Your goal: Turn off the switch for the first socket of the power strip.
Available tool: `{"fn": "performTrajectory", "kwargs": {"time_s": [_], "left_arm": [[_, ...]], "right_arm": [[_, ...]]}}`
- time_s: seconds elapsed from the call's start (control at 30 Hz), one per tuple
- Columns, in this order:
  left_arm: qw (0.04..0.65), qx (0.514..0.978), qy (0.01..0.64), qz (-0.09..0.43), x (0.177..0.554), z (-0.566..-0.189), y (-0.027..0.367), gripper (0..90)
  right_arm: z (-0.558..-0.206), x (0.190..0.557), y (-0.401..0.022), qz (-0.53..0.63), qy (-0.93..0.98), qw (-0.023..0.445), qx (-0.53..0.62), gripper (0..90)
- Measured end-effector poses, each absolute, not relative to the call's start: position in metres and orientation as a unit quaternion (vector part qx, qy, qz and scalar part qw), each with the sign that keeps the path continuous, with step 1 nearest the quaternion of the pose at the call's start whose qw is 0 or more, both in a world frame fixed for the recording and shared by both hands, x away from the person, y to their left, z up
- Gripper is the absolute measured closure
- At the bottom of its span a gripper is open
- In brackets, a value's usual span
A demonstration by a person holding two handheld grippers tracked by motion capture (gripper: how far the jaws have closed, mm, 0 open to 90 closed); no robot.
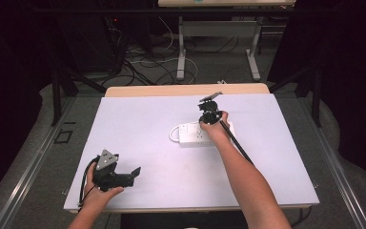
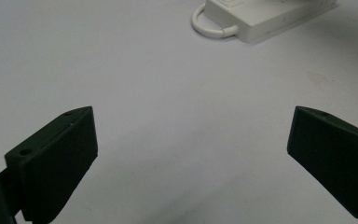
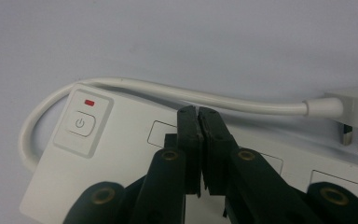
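A white power strip (image 1: 196, 135) lies near the middle of the white table (image 1: 143, 119), its cord (image 3: 135, 88) looping round the left end to a white plug (image 3: 354, 112) behind it. A power button (image 3: 80, 123) with a small red light sits at that end. My right gripper (image 3: 198, 112) is shut, jaws pressed together with nothing between them, tips just over the strip's top beside the button. In the high view the right gripper (image 1: 208, 116) points down over the strip. My left gripper (image 1: 132, 174) rests at the front left, open and empty; the strip (image 2: 261, 16) lies far ahead of it.
The table's front edge runs just below the left hand (image 1: 100, 193). A black cable (image 1: 236, 143) trails from the right gripper along the forearm. Beyond the table's far edge, a second table's legs (image 1: 181, 52) and loose cables stand on the floor.
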State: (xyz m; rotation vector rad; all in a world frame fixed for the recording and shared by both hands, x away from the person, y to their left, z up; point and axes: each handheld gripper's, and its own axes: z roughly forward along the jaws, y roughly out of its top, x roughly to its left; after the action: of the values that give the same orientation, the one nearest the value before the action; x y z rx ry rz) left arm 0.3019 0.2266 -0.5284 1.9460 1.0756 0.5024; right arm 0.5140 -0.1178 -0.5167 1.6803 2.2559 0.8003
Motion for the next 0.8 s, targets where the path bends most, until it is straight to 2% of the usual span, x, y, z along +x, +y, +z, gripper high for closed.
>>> {"fn": "performTrajectory", "kwargs": {"time_s": [0.8], "left_arm": [[0.417, 0.778, 0.425, 0.201, 0.3026, -0.5287, 0.2263, 1.9]], "right_arm": [[-0.5217, 0.5096, -0.1211, 0.289, 0.757, 0.113, 0.575, 90.0]]}}
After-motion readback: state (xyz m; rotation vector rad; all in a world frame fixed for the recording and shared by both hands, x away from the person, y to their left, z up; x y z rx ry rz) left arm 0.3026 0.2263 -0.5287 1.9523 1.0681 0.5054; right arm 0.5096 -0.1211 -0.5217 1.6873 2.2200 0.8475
